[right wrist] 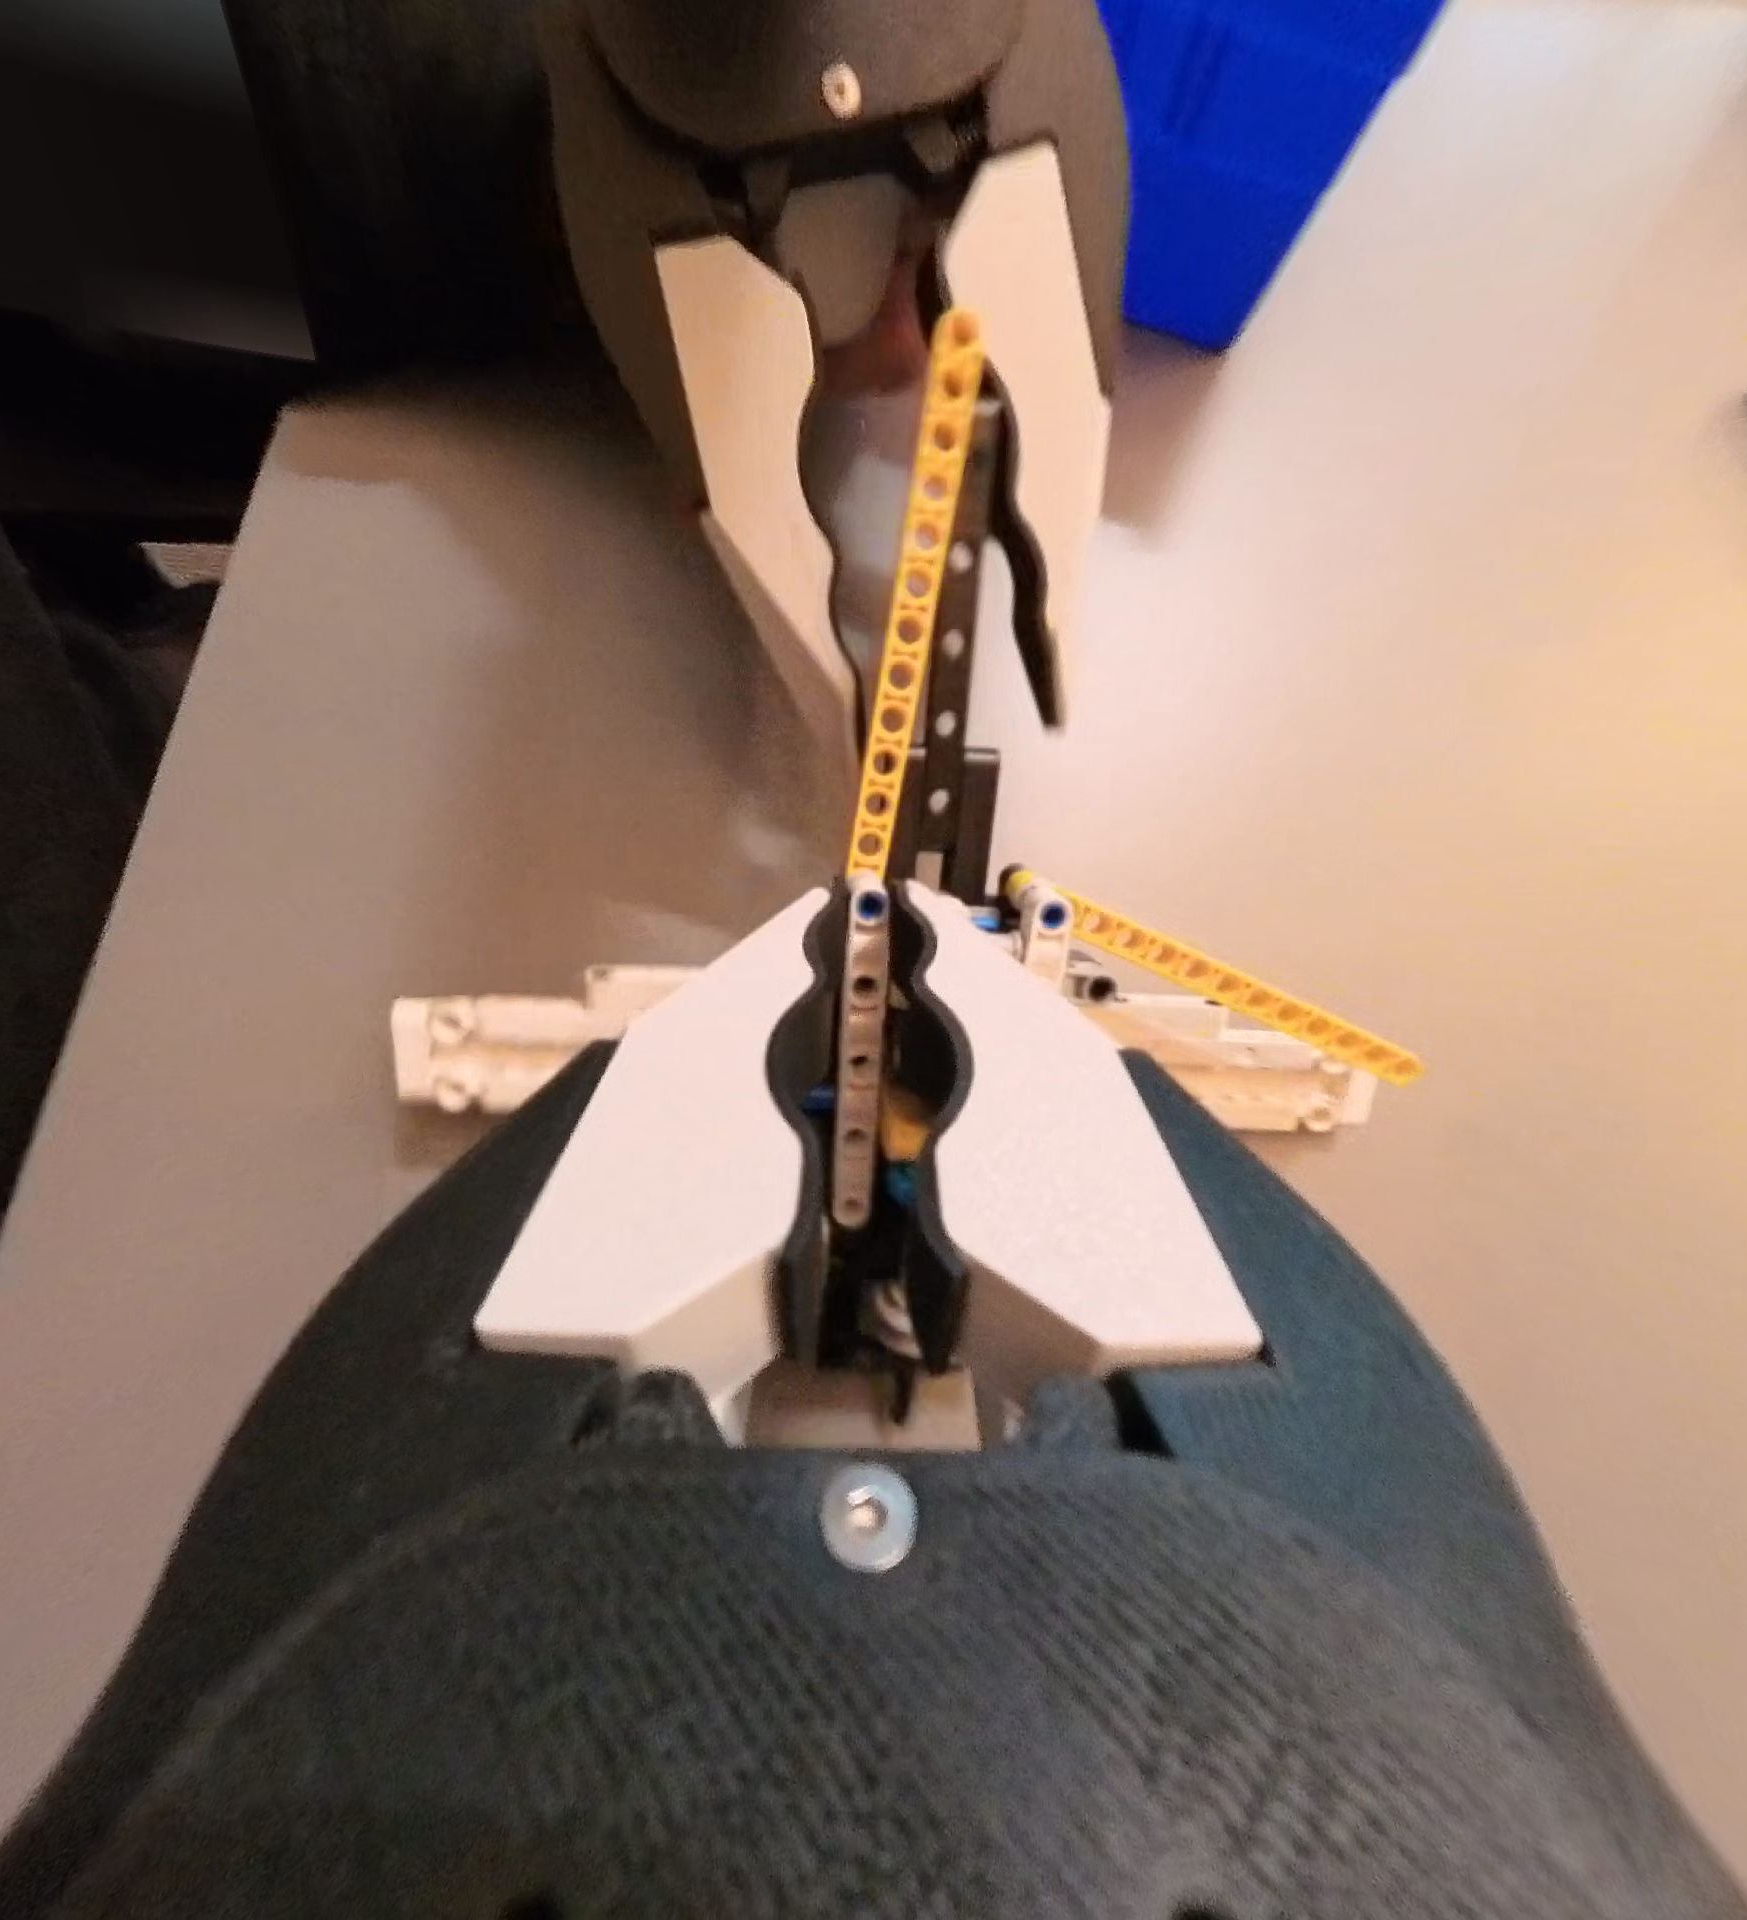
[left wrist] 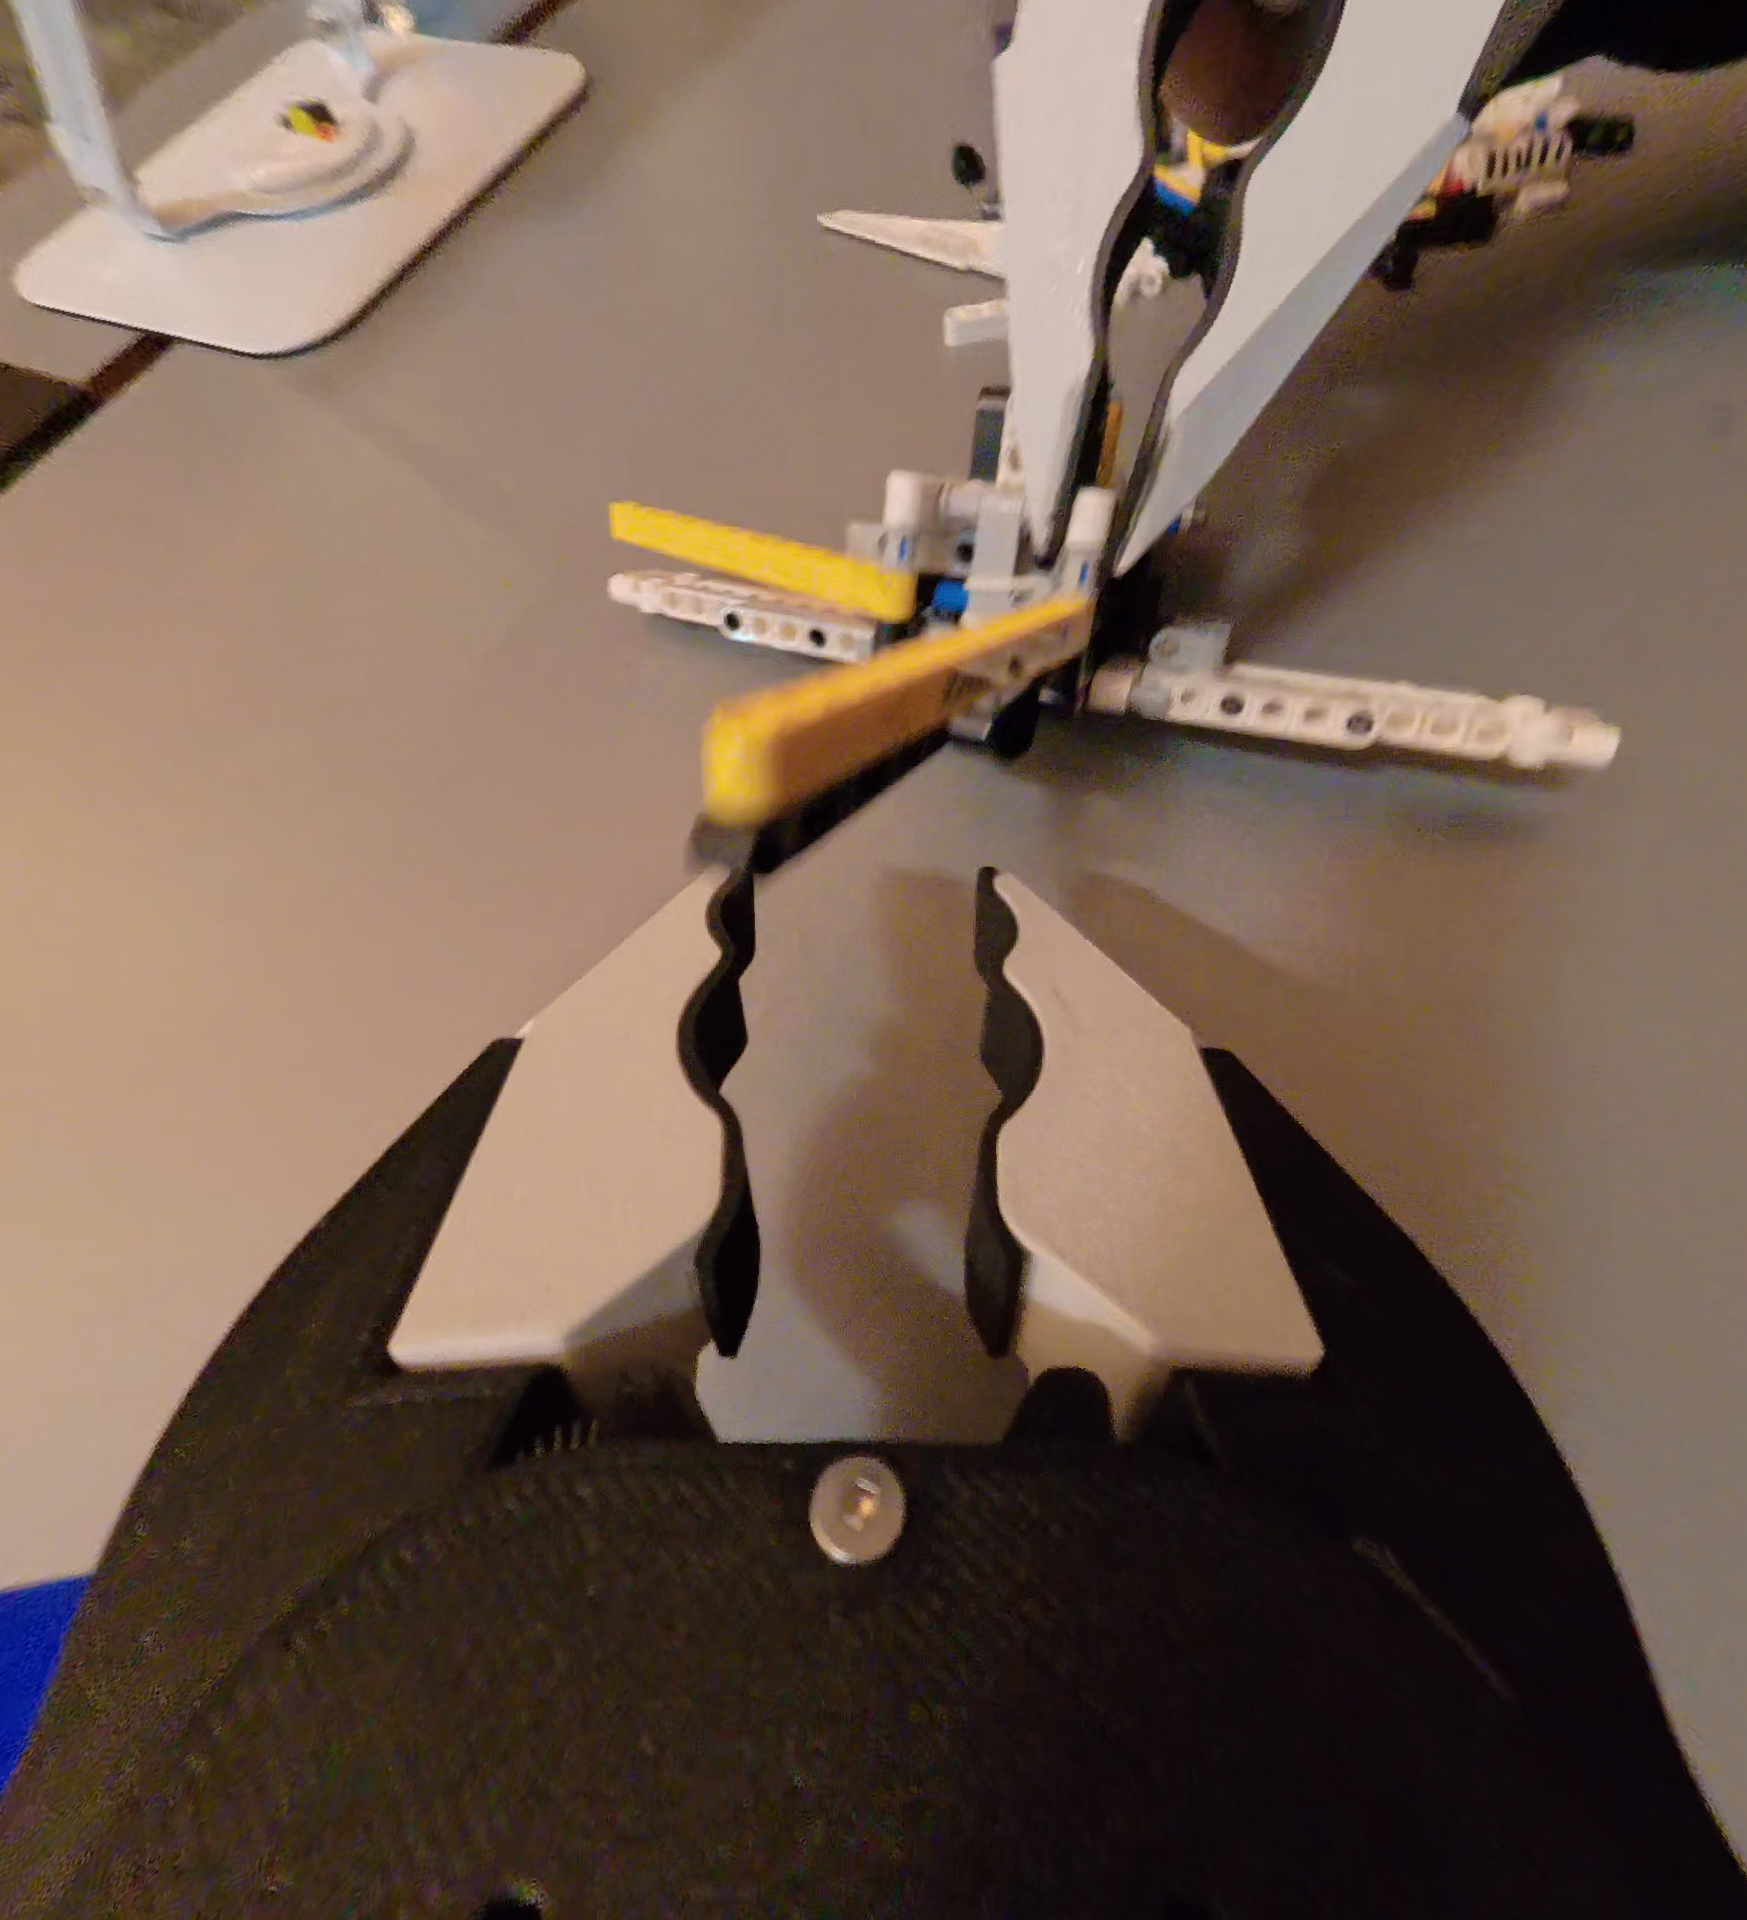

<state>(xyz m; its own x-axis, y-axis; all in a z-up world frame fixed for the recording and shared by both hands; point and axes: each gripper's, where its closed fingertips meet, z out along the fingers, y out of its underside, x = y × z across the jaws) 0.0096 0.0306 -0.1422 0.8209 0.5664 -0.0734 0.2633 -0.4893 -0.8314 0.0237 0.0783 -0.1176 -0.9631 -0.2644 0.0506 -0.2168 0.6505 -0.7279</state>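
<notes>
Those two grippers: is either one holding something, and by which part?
The right gripper is clamped on a grey holed beam of the plastic building-toy model, gripping its flat sides. The left gripper is open, holding nothing, by the long yellow holed beam.

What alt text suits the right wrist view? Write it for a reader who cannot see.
The right gripper is shut on a grey holed beam of a toy-brick model on a grey table. A long yellow beam reaches from the model toward the open left gripper opposite.
</notes>
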